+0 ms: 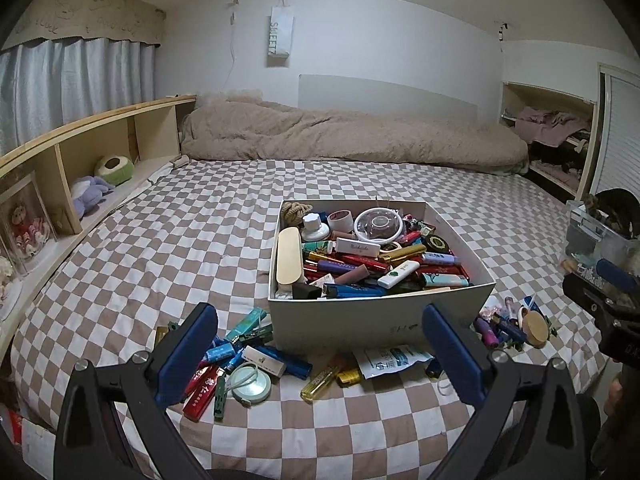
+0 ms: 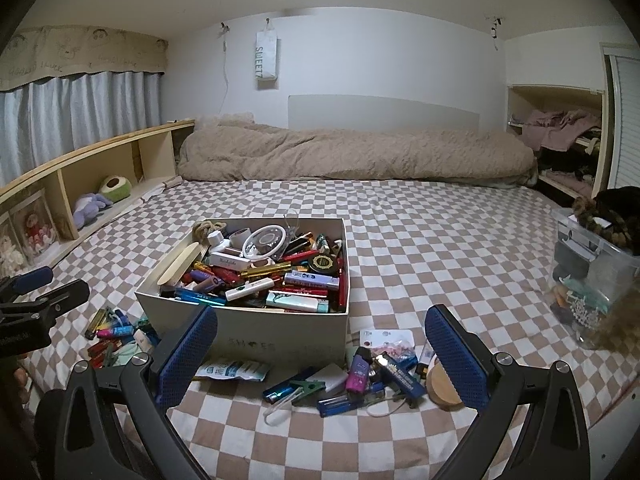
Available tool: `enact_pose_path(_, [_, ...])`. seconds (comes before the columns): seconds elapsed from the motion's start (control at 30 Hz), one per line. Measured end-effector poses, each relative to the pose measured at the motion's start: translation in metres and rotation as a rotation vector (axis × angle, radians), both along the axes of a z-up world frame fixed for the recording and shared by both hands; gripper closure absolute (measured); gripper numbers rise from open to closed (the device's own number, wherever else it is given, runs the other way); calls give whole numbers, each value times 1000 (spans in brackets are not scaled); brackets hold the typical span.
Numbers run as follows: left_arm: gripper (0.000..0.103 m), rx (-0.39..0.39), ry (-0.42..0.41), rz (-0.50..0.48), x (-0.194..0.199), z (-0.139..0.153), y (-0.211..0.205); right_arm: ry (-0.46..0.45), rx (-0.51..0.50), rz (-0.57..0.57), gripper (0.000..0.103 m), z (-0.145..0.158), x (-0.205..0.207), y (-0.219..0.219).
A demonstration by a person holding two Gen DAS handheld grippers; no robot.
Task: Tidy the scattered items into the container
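A white cardboard box stands on the checkered bed, heaped with lighters, tubes and small items. Scattered items lie in front of it: red and blue lighters, a mint round tape case, a yellow lighter, a white sachet, a pink-purple lighter, a dark blue stick and a round wooden lid. My left gripper hovers open above the left pile. My right gripper hovers open above the right pile. Neither holds anything.
A clear plastic bin of odds and ends sits at the bed's right edge. A beige duvet lies along the far wall. A wooden shelf with plush toys runs down the left side.
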State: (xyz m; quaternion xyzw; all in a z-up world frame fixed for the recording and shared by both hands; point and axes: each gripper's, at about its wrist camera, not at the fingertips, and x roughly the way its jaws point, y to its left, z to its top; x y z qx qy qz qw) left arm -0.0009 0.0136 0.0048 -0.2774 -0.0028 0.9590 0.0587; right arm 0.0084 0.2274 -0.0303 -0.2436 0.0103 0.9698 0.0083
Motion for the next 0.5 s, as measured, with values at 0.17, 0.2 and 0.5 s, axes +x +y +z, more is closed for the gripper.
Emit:
enact_pose_path(0.17, [0, 4, -8, -12, 2, -2, 1, 2, 1, 3, 0, 1, 3, -2])
enact_pose_path(0.2, [0, 5, -9, -14, 1, -2, 1, 3, 1, 2, 0, 1, 3, -2])
enact_pose_path(0.5, [0, -3, -11, -4, 3, -1, 3, -2, -7, 3, 0, 1, 5, -1])
